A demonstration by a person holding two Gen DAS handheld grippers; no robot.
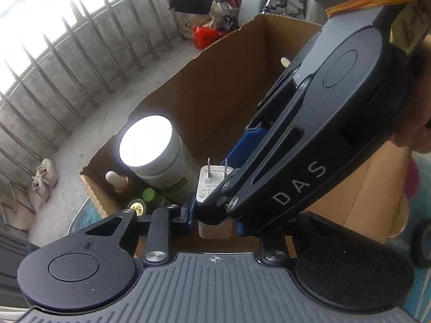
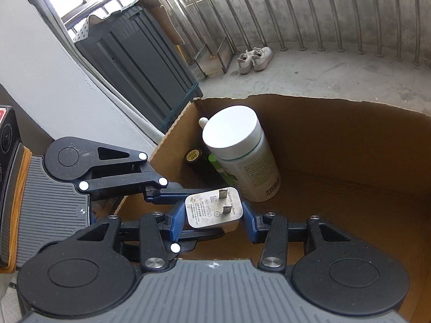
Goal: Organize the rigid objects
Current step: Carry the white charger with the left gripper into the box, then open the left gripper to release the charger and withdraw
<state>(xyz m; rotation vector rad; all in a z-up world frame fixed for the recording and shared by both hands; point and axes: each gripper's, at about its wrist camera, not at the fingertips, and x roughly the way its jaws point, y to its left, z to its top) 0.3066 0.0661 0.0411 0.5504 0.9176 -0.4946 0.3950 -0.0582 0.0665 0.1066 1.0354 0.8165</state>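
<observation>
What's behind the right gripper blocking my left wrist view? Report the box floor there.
Observer: In the right wrist view, the cardboard box floor to the right of the white-capped bottle is bare.
Operator: Tell me how the right jaws sit on the charger.
Observer: The right gripper has its blue fingers on either side of the white charger, whose prongs face that camera.
Operator: Say what stands outside the box on that side.
Observer: A dark grey cabinet stands against the wall, beyond the box corner.
</observation>
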